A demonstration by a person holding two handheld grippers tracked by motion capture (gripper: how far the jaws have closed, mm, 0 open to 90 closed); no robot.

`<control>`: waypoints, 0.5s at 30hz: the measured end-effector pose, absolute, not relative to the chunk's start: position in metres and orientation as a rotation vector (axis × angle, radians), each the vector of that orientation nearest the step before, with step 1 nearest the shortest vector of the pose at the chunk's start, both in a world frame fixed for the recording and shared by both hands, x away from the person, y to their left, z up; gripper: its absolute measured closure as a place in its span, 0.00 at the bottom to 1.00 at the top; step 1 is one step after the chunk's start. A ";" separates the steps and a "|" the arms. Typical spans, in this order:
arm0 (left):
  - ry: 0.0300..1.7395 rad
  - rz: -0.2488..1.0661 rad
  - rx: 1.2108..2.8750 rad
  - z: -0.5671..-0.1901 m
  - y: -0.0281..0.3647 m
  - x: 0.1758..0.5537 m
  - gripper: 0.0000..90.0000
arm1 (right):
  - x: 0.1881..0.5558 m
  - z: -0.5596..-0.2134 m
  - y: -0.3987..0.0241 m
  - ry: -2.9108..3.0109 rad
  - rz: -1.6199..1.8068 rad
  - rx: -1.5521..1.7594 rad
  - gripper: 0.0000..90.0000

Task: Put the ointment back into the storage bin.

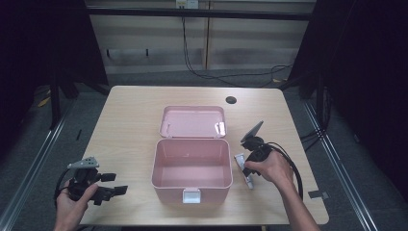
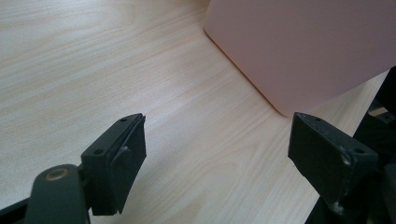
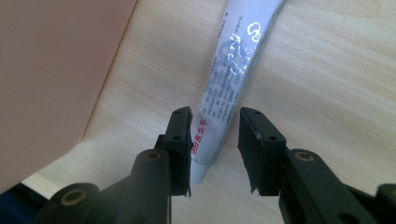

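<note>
In the high view, a pink box (image 1: 191, 171) stood open at the centre of the wooden table (image 1: 130, 115), its lid (image 1: 192, 121) thrown back and lying flat toward the upper part of the frame, a white latch (image 1: 191, 195) on the near wall. The left gripper (image 1: 113, 184) sat at the lower left of that frame, held in the person's left hand (image 1: 72, 202), well apart from the box. The right gripper (image 1: 246, 169) was at the right of the box, gripped by the right hand (image 1: 272, 168), its jaws pointing down at a white tube (image 1: 243, 169) lying on the table just beside the box's right wall.

The right gripper view gave what the high view could not: the tube (image 3: 229, 88) was silver-white with printed text, running from the top of the frame down between the two black jaws. The jaws stood narrow around the tube's lower end; the left one lay against the tube's edge, while a strip of table showed between the tube and the right one, so the tube was bracketed but not yet pinched. The box wall (image 3: 56, 79) filled the left of that frame.

The left gripper view showed its jaws spread wide over bare wood with nothing between them, released, and a corner of the pink box (image 2: 308, 46) at the upper right.
</note>
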State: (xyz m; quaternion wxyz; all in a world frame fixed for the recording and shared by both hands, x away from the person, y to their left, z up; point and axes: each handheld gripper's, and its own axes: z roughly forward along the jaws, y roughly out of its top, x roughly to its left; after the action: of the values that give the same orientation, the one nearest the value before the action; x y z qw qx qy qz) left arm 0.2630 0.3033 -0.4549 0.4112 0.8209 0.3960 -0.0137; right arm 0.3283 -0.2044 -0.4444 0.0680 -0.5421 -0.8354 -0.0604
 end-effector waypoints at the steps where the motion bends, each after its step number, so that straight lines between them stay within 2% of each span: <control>1: 0.995 -0.036 2.065 -0.455 0.303 0.263 0.21 | 0.329 -0.446 -0.203 -2.518 -0.177 -1.640 0.73; 15: 0.993 -0.034 2.071 -0.454 0.303 0.263 0.21 | 0.334 -0.458 -0.197 -2.534 -0.143 -1.666 0.72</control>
State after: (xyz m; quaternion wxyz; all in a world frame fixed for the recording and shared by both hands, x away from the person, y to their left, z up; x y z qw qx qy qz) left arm 0.2625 0.3028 -0.4545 0.4098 0.8225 0.3941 -0.0134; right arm 0.3338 -0.1965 -0.4582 0.0526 -0.5480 -0.8335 -0.0470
